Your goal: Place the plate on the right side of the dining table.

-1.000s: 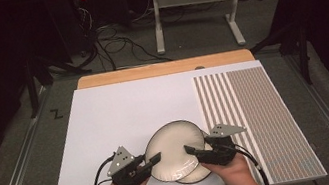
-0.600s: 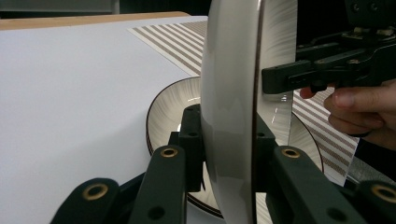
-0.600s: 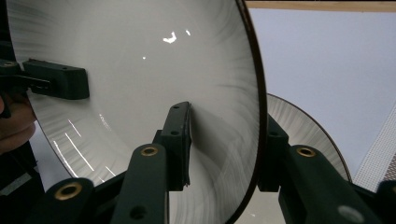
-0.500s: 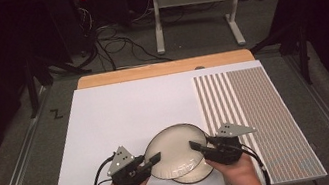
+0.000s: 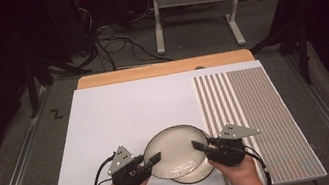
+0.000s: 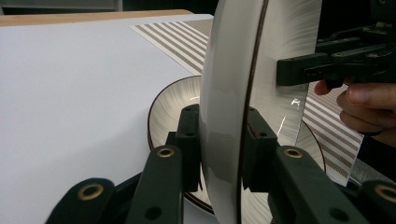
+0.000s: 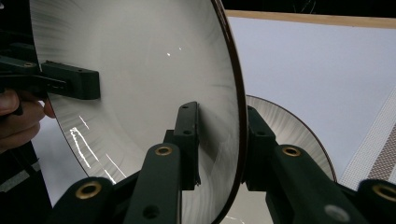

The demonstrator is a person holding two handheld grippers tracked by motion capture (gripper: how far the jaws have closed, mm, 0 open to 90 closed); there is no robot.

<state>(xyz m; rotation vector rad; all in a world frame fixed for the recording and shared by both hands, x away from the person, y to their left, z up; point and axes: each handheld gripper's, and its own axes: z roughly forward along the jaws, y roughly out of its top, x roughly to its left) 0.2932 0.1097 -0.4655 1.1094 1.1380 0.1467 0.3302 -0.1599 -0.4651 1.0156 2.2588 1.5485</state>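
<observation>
I hold the top plate (image 5: 174, 147) lifted over a second plate (image 5: 194, 173) on the white board (image 5: 107, 127), left gripper (image 5: 156, 160) clamped on its rim, right gripper (image 5: 196, 144) just closing on the opposite rim, striped mat (image 5: 258, 117) beside.

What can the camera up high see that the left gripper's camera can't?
The high view takes in the whole white mat, the wooden table edge, the floor cables and both hands. The left gripper view shows, close up, its own pads clamping the lifted plate's rim. Both show the lifted plate, the second plate lying beneath, the striped panel and the right gripper closing on the far rim.
</observation>
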